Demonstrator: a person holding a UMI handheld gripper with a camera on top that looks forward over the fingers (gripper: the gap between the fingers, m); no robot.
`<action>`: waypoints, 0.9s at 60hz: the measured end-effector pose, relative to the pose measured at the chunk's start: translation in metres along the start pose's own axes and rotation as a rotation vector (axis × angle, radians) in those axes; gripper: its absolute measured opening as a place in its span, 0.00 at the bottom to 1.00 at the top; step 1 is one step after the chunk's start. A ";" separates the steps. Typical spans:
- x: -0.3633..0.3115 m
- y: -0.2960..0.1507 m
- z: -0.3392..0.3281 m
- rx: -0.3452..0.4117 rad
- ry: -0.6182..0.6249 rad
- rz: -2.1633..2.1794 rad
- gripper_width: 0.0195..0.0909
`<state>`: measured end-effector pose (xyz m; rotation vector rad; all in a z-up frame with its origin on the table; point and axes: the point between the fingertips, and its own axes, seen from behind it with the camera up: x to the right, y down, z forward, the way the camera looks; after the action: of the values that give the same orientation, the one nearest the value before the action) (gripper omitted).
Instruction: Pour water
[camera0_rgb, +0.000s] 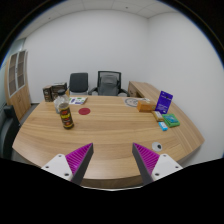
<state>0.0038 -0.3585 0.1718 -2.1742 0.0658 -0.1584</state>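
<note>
A dark brown bottle (67, 118) with a pale cap stands on the wooden conference table (110, 135), well beyond my left finger. Just behind it a clear cup or glass (62, 103) is faintly visible. A small red coaster-like disc (85, 112) lies farther back toward the table's middle. My gripper (112, 160) hovers above the table's near edge, open, its magenta pads (79, 158) wide apart with nothing between them.
On the table's right side sit a purple card stand (165, 101), a brown box (147, 105) and small teal and blue items (170, 121). Two office chairs (107, 83) stand at the far end, with a shelf unit (17, 85) at the left wall.
</note>
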 end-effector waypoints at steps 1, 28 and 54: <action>-0.009 0.001 0.000 0.000 0.000 0.005 0.91; -0.232 -0.068 0.075 0.176 -0.082 0.038 0.91; -0.260 -0.108 0.246 0.257 -0.084 0.033 0.78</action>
<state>-0.2210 -0.0690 0.0981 -1.9202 0.0313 -0.0536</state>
